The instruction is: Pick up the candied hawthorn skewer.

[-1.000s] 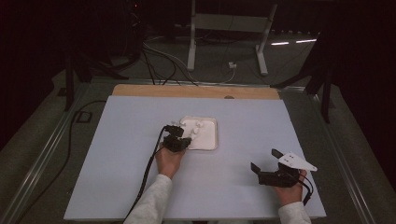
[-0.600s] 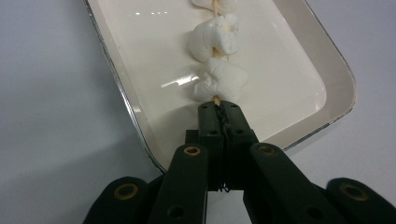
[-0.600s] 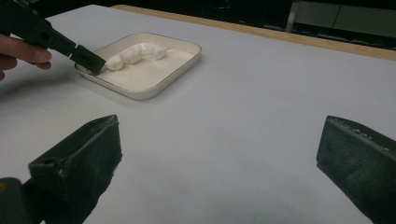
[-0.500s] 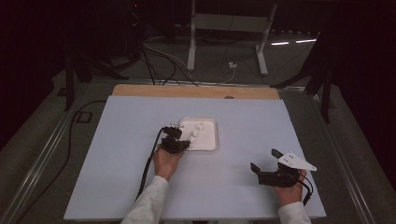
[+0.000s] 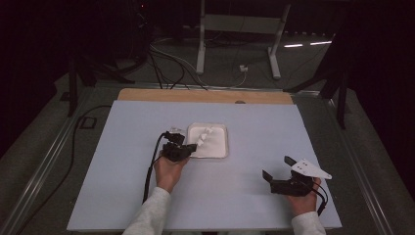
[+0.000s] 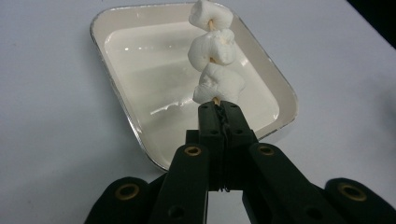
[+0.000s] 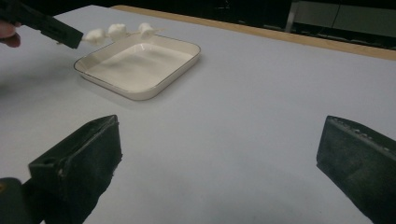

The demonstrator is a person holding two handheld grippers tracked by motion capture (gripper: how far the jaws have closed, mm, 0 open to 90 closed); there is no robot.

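Above the white tray (image 6: 112, 28), the left gripper (image 6: 219, 109), clamped on the marshmallow skewer (image 6: 213, 58), is lifting it clear of the dish, while the right gripper (image 7: 219, 158) is waiting wide open.

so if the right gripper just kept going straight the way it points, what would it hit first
Probably nothing soon: ahead of the right gripper lies bare table. The white tray sits off to the left of its line, though depth is hard to judge.

- I see the skewer (image 6: 215, 100) as slivers between the marshmallows (image 6: 212, 51); its clamped end is buried between the left gripper (image 6: 219, 114) jaws.
- High view: marshmallows too small to count.
- Right gripper (image 7: 219, 158) jaws cut off at the bottom edge.
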